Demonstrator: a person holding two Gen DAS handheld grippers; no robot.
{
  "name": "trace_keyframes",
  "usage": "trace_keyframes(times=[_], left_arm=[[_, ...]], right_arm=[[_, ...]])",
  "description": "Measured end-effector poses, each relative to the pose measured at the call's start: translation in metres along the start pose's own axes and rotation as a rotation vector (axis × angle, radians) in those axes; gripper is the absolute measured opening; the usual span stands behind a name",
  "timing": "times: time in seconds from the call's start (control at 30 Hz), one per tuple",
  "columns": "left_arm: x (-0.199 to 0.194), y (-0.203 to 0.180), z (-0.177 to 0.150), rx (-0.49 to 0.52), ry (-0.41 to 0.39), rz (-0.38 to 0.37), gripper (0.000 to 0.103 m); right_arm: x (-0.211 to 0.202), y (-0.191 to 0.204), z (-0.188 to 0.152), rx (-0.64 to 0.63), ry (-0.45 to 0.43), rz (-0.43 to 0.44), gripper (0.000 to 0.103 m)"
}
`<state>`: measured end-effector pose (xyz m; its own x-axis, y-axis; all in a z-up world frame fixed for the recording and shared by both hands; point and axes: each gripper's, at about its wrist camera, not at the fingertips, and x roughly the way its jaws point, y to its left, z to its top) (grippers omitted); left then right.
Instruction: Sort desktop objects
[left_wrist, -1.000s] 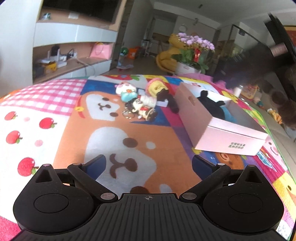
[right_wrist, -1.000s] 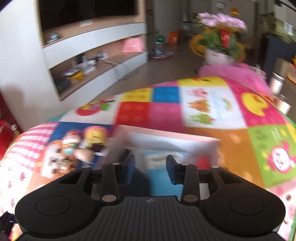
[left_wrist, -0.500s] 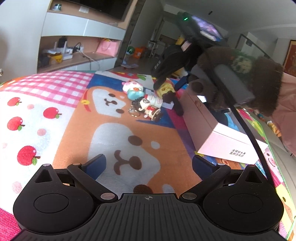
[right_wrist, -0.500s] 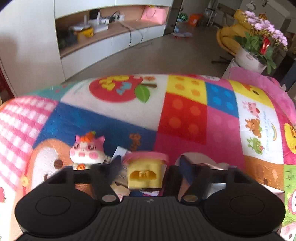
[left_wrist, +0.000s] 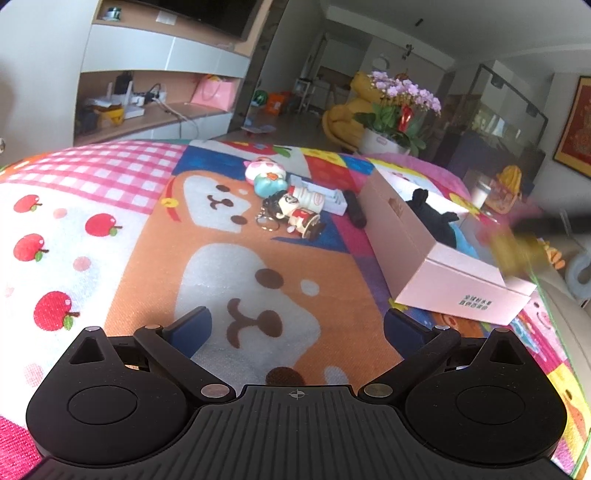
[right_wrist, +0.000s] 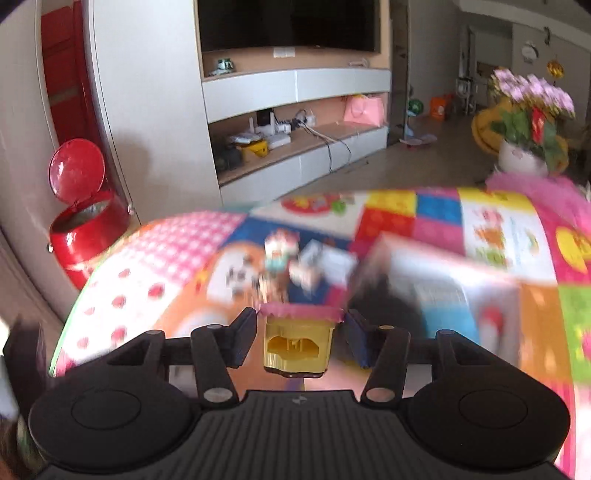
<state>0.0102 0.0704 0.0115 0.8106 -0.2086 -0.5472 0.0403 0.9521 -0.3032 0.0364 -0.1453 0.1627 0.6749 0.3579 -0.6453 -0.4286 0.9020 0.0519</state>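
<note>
Since half a second ago the right arm has swung clear of the left wrist view. Left gripper (left_wrist: 295, 325) hangs wide open, holding nothing, over the play mat (left_wrist: 140, 258); figurines (left_wrist: 291, 210) cluster toward the mat's far edge, just left of the pink box (left_wrist: 436, 266).

Right wrist view: right gripper (right_wrist: 300, 336) has the yellow toy (right_wrist: 297, 343) clamped between its fingers, lifted above the mat, background blurred.

A home living room: a wall-mounted television (right_wrist: 288, 24) above white shelving (right_wrist: 295, 88), potted pink orchids (left_wrist: 404, 96), a red pedal bin (right_wrist: 86, 221).
</note>
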Motion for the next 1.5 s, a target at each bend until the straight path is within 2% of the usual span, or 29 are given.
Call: trace_keyframes(times=[0.1, 0.17, 0.27, 0.37, 0.43, 0.47, 0.53, 0.6, 0.67, 0.7, 0.73, 0.77, 0.8, 0.83, 0.9, 0.97, 1.03, 1.13, 1.27, 1.5], left_arm=[[0.002, -0.005, 0.0, 0.028, 0.01, 0.024, 0.102], [0.003, -0.008, 0.0, 0.043, 0.016, 0.036, 0.102], [0.004, -0.011, 0.001, 0.061, 0.026, 0.052, 0.102], [0.004, -0.015, 0.001, 0.087, 0.032, 0.07, 0.102], [0.006, -0.017, 0.003, 0.107, 0.035, 0.071, 0.102], [0.008, -0.019, 0.005, 0.117, 0.033, 0.071, 0.102], [0.014, -0.022, 0.014, 0.134, 0.021, 0.073, 0.102], [0.022, -0.025, 0.029, 0.147, -0.008, 0.078, 0.102], [0.035, -0.028, 0.047, 0.162, -0.031, 0.094, 0.101], [0.043, -0.03, 0.056, 0.163, -0.036, 0.108, 0.094], [0.052, -0.033, 0.064, 0.164, -0.03, 0.116, 0.076], [0.062, -0.035, 0.071, 0.163, -0.014, 0.123, 0.07], [0.072, -0.038, 0.077, 0.162, 0.003, 0.131, 0.072], [0.082, -0.04, 0.081, 0.161, 0.012, 0.145, 0.079], [0.099, -0.042, 0.086, 0.171, 0.021, 0.172, 0.086], [0.115, -0.044, 0.086, 0.197, 0.045, 0.197, 0.084], [0.124, -0.043, 0.083, 0.223, 0.071, 0.224, 0.073], [0.118, -0.043, 0.079, 0.252, 0.051, 0.227, 0.071], [0.083, -0.044, 0.068, 0.291, 0.03, 0.187, 0.07], [-0.001, -0.078, 0.028, 0.36, 0.048, -0.124, 0.071]], right_arm=[[-0.011, -0.002, -0.044, -0.048, -0.052, -0.12, 0.052], [-0.011, -0.005, -0.067, -0.05, -0.089, -0.165, 0.052], [-0.002, -0.017, -0.093, -0.008, -0.117, -0.188, 0.052], [0.006, -0.024, -0.112, 0.031, -0.083, -0.218, 0.052], [0.004, -0.027, -0.122, 0.06, -0.064, -0.205, 0.052], [0.0, -0.029, -0.128, 0.074, -0.064, -0.198, 0.053], [-0.01, -0.031, -0.135, 0.101, -0.078, -0.189, 0.064], [-0.022, -0.035, -0.142, 0.14, -0.124, -0.193, 0.082], [-0.031, -0.039, -0.148, 0.19, -0.176, -0.202, 0.088], [-0.033, -0.04, -0.15, 0.215, -0.197, -0.21, 0.09], [-0.033, -0.041, -0.153, 0.239, -0.215, -0.22, 0.091], [-0.033, -0.042, -0.157, 0.265, -0.23, -0.232, 0.091], [-0.031, -0.043, -0.16, 0.289, -0.239, -0.242, 0.092], [-0.03, -0.043, -0.163, 0.315, -0.244, -0.251, 0.092], [-0.029, -0.043, -0.165, 0.333, -0.253, -0.274, 0.092], [-0.032, -0.046, -0.168, 0.351, -0.282, -0.275, 0.096], [-0.033, -0.05, -0.17, 0.371, -0.285, -0.257, 0.097], [-0.031, -0.054, -0.17, 0.394, -0.275, -0.248, 0.097], [-0.033, -0.054, -0.171, 0.398, -0.279, -0.25, 0.098], [-0.031, -0.053, -0.17, 0.399, -0.267, -0.252, 0.099]])
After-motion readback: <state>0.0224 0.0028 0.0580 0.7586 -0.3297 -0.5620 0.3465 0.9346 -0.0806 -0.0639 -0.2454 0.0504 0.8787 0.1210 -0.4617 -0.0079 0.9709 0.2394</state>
